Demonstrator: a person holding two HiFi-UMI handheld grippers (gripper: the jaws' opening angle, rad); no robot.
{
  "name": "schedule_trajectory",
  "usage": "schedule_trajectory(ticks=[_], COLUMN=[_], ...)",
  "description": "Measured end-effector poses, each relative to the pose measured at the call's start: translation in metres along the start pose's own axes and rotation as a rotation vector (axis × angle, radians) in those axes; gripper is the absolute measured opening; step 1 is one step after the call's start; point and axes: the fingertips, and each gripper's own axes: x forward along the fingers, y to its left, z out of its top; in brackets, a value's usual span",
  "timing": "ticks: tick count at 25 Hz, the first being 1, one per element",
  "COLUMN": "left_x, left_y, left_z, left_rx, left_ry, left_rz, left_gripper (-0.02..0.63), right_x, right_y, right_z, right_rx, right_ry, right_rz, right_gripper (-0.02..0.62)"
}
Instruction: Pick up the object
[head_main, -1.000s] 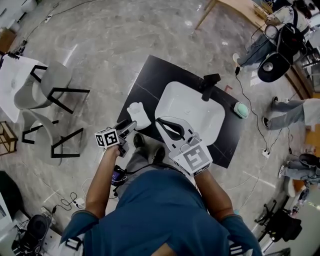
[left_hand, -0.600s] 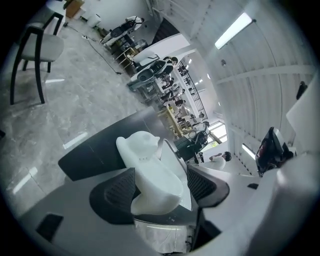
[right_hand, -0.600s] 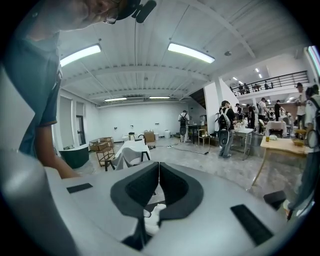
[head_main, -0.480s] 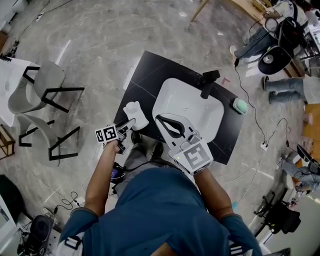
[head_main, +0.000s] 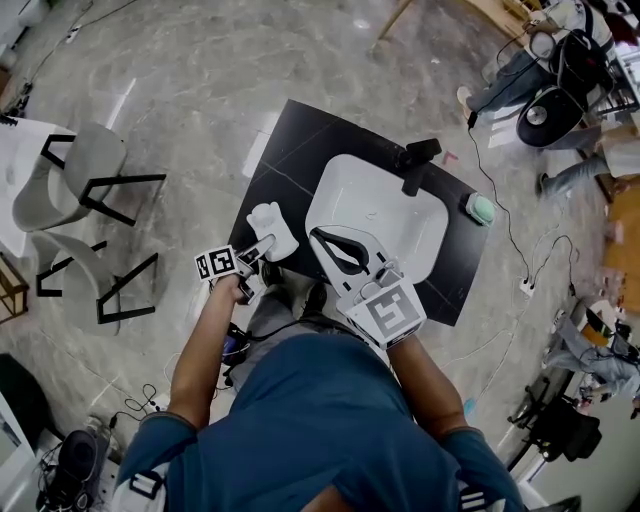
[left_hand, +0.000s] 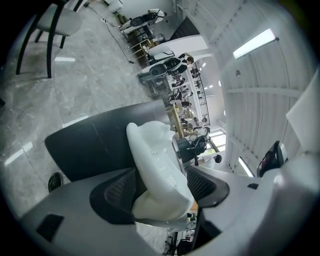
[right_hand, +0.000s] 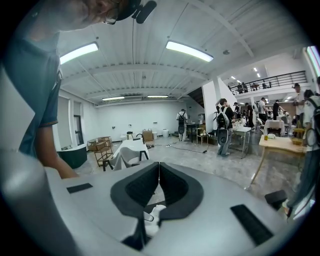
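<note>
2 jaws on the left gripper (head_main: 262, 250) have just been spread to their widest and are set either side of the white moulded object (left_hand: 155, 160) on the black countertop (head_main: 290, 150), judged ready for a squeeze; the right gripper (right_hand: 159, 167), jaws pressed together on nothing, is parked above the sink (head_main: 370, 200).

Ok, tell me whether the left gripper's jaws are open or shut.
Open. On the left gripper the jaws have just been opening and stand wide, the white object between them.
</note>
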Motion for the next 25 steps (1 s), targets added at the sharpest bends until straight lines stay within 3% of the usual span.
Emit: schedule_trajectory(ticks=[8,12,16,22,25], left_x=[0.008,0.006,0.006,-0.001,-0.007], left_y=[0.0,0.006,0.011,0.012,0.009], left_z=[0.005,0.006,0.007,0.005,0.004], left_rx=[-0.037,-0.048,-0.08,-0.178,-0.169], left_ry=[0.021,0.021,0.011,0.004,-0.021], left_rz=[-0.037,-0.029,-0.027,-0.066,-0.083], left_gripper=[0.304,0.255,0.212,0.179,0.163], right_x=[0.002,-0.002,0.006,0.007,0.009], right_y=[0.008,0.01,0.014,0.024,0.027], right_z=[-0.013,-0.036,-0.005,-0.017,-0.009], right_rx=[0.014,0.01,-0.003,0.011,-0.014], right_ry=[0.029,0.054,0.019,0.014,0.027], right_rz=[-0.01,-0.015,-0.018,-0.021,-0.009], right_gripper=[0.015,0.014,0.015,0.014,0.014])
